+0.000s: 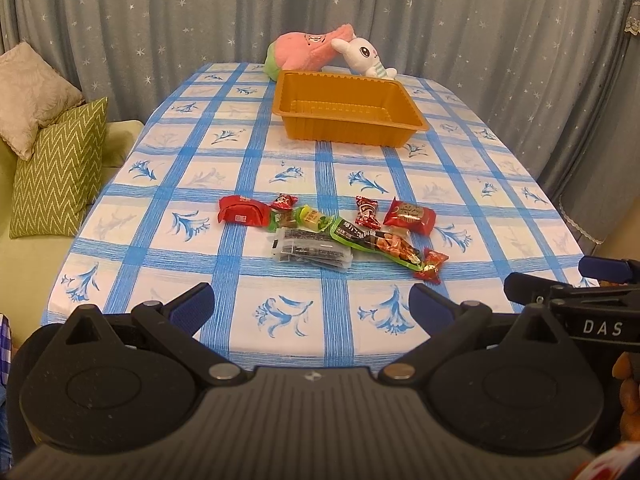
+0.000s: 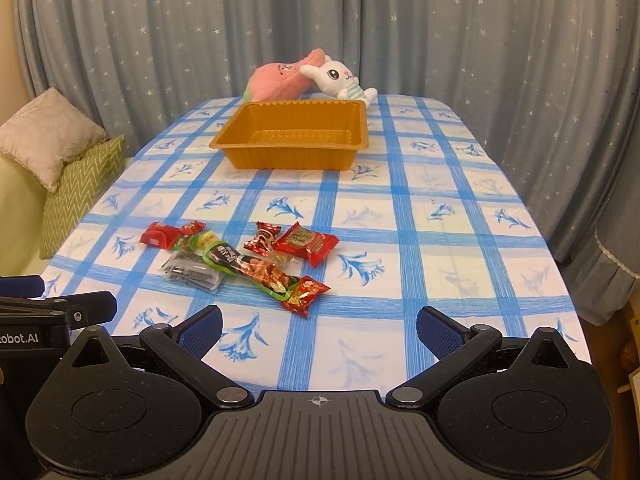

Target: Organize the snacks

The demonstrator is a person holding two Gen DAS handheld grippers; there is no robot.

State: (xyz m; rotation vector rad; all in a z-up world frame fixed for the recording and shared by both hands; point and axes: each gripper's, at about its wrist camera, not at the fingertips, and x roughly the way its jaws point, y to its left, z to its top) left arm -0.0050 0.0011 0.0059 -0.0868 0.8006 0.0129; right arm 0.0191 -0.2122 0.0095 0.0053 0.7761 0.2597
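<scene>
Currently both tools hang over the near edge of the surface (image 1: pixel 460 184), each with its fingers spread wide and nothing between them: the left tool (image 1: pixel 311 306) and the right tool (image 2: pixel 319 326) sit side by side, apart from the snacks. The snacks lie in a loose cluster on the checked cloth, near the tools: a red pouch (image 1: pixel 243 210), a clear pack of dark pieces (image 1: pixel 310 249), a long green-edged packet (image 1: pixel 378 243) partly over it, a square red packet (image 2: pixel 306 242) and small red candies (image 2: pixel 305 295). The orange tray (image 1: pixel 347 109) stands well beyond them, with a pink plush (image 1: pixel 308 51) and a white rabbit plush (image 2: pixel 340 78) just behind it.
</scene>
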